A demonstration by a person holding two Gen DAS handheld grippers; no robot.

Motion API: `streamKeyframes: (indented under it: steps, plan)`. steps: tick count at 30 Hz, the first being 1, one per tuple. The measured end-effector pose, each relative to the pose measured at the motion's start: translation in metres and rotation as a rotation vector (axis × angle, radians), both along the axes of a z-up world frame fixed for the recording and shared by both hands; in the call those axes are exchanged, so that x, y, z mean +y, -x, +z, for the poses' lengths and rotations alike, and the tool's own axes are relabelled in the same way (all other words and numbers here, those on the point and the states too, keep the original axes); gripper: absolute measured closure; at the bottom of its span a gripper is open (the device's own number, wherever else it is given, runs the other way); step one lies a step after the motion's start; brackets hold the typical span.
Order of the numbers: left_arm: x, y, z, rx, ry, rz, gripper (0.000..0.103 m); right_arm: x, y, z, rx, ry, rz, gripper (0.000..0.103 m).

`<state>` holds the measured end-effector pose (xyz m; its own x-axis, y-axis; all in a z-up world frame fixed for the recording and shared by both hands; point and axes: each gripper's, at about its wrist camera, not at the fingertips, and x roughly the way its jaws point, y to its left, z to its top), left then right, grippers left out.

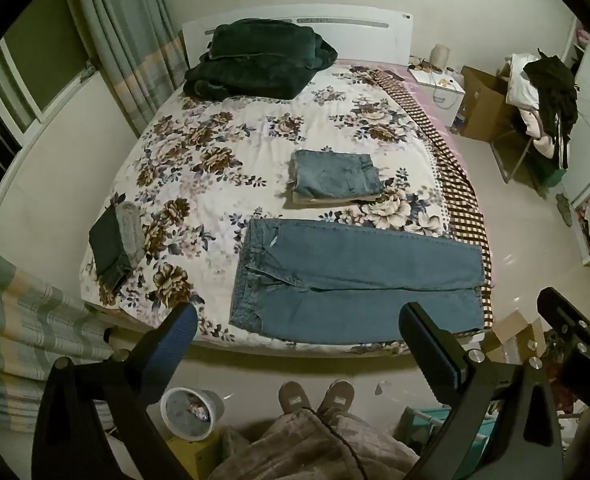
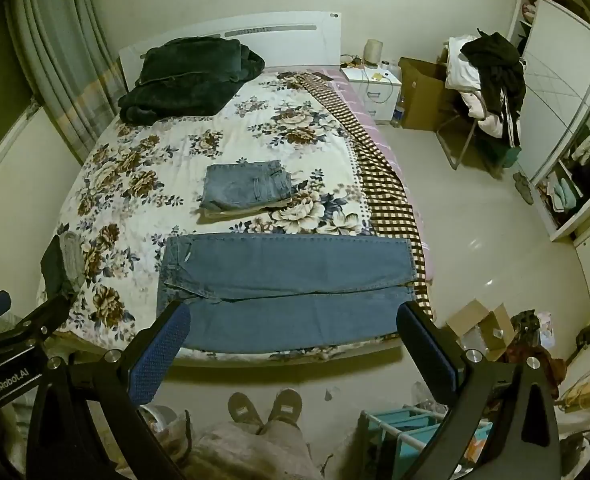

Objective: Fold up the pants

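Observation:
A pair of blue jeans (image 1: 355, 280) (image 2: 287, 284) lies flat along the near edge of the floral bed (image 1: 215, 168) (image 2: 143, 160), waist to the left, legs reaching right. My left gripper (image 1: 299, 316) hangs open above the foot of the bed, nothing between its fingers. My right gripper (image 2: 291, 316) is also open and empty, held high over the jeans' near leg; it shows at the right edge of the left wrist view (image 1: 571, 312). A folded pair of jeans (image 1: 335, 176) (image 2: 245, 186) rests mid-bed.
A dark blanket pile (image 1: 255, 60) (image 2: 187, 76) sits at the headboard. Dark and grey folded clothes (image 1: 115, 244) lie at the bed's left edge. A person's slippered feet (image 1: 315, 396) stand on the floor by a bin (image 1: 191, 412). Boxes (image 2: 479, 328), a chair with clothes (image 2: 487, 80) and a wardrobe stand right.

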<state>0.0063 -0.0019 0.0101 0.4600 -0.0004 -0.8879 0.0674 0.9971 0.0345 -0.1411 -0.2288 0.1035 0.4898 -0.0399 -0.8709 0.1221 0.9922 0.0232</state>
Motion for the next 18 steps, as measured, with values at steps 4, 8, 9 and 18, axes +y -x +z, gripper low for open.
streamKeyframes:
  steps: [4, 8, 9, 18]
  plan:
    - [0.001, 0.0, 0.002, -0.001, 0.0, -0.001, 0.0, -0.003, 0.001, 0.002, 0.001, -0.002, 0.0, 0.0]
    - [-0.004, -0.005, 0.006, -0.005, 0.002, -0.003, 0.0, 0.0, 0.003, 0.003, 0.001, -0.004, 0.002, 0.0]
    - [-0.003, -0.006, 0.006, -0.004, 0.003, -0.004, 0.0, 0.002, 0.004, 0.002, 0.001, -0.004, 0.003, 0.0]
    - [-0.01, -0.009, 0.01, -0.012, 0.004, -0.004, 0.0, 0.007, 0.003, 0.002, 0.001, -0.004, 0.005, 0.0]
